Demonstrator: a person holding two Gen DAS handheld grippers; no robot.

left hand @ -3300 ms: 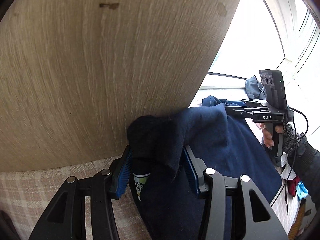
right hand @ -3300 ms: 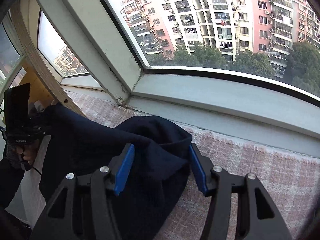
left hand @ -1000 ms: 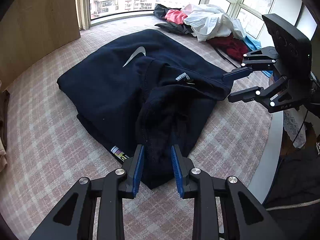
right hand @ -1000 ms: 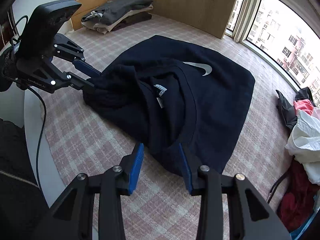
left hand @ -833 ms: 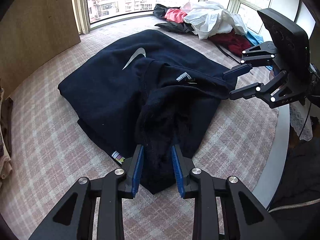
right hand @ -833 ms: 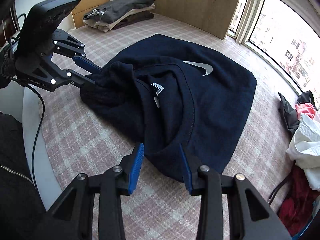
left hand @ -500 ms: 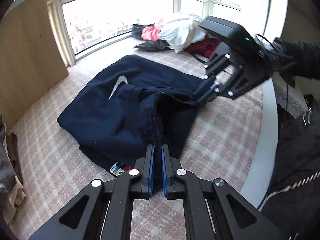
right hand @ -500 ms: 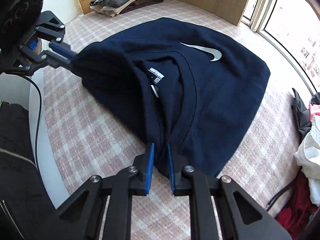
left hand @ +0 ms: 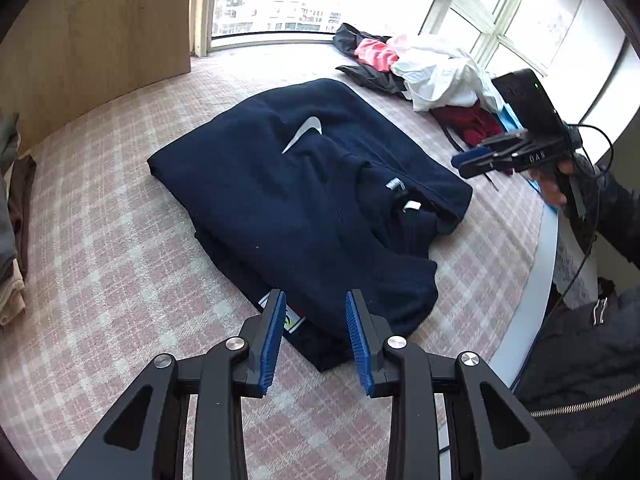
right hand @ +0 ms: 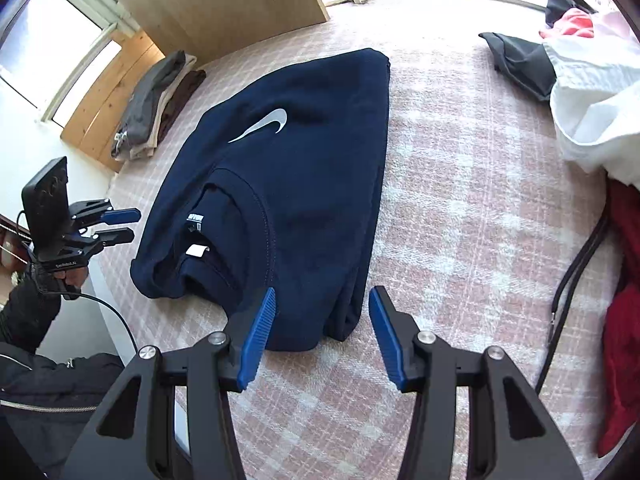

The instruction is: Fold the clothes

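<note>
While the navy sweatshirt (left hand: pixel 304 200) lies folded flat on the pink checked blanket (left hand: pixel 112 280), both tongs hang over its near edge with nothing between their blue pads. In the left wrist view, the left gripper (left hand: pixel 316 336) points steeply down at the garment's 6 o'clock corner, above the yellow hem label; its jaws are opening, a moderate gap, clear of the cloth. The right gripper (left hand: pixel 464 162) shows at 3 o'clock in that view, seen side-on and tilted, held by the person's right hand (left hand: pixel 554 184) in a dark sleeve, its fingers just off the sweatshirt's shoulder corner.

From the right wrist view, the right gripper (right hand: pixel 322 332) also aims steeply down at the sweatshirt's (right hand: pixel 288 184) near corner, jaws opening and fairly wide, empty. The left gripper (right hand: pixel 124 224) sits at 9 o'clock, beside the collar end, gripped from below by the left hand (right hand: pixel 74 278).

A folded stack of clothes (right hand: pixel 160 100) rests at 10 o'clock by the wooden panel (right hand: pixel 224 4); an unfolded heap (right hand: pixel 580 80) lies at 2 o'clock.
</note>
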